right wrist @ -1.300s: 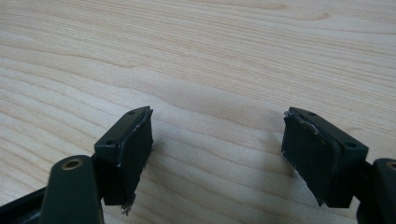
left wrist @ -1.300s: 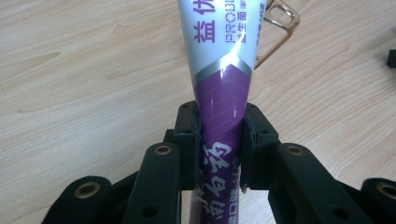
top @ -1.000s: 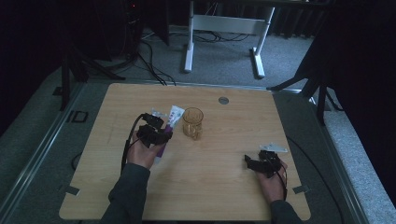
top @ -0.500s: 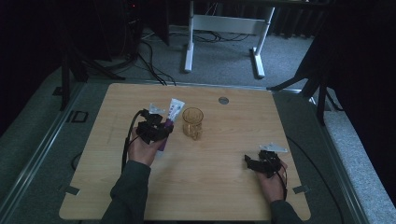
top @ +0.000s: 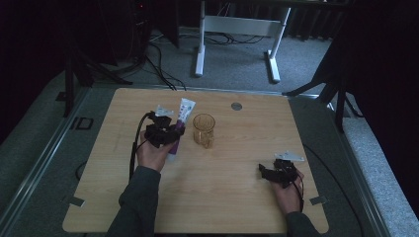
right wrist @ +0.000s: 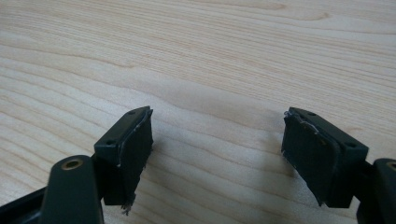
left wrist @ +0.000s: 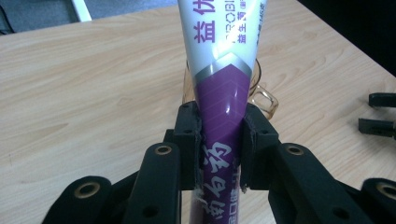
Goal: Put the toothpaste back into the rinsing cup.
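Left gripper (top: 170, 132), in the high view, sits left of the table's centre, at about 10 o'clock from the table's middle. Its jaws are clamped on a toothpaste tube (top: 181, 123), white at the upper end, purple toward the lower. In the left gripper view the tube (left wrist: 224, 93) rises between the two black pads, both pressing its purple part; the white printed end runs off the top at 12 o'clock. The tube is lifted off the wooden table (top: 247, 207), tilted, white end pointing away from the person.

Glass mug (top: 203, 131), amber-tinted, stands upright just beside the tube, at 3 o'clock from the left gripper. In the left gripper view the mug (left wrist: 264, 100) shows behind the tube, handle out to the right.

Right gripper (top: 267, 173) rests low near the table's near-right corner, at about 4 o'clock from the mug, well apart from it. In the right gripper view its jaws stand wide (right wrist: 217, 140) with bare wood grain between them, nothing held.

Small round grey disc (top: 236, 105) lies on the table at 1 o'clock from the mug, near the far edge.
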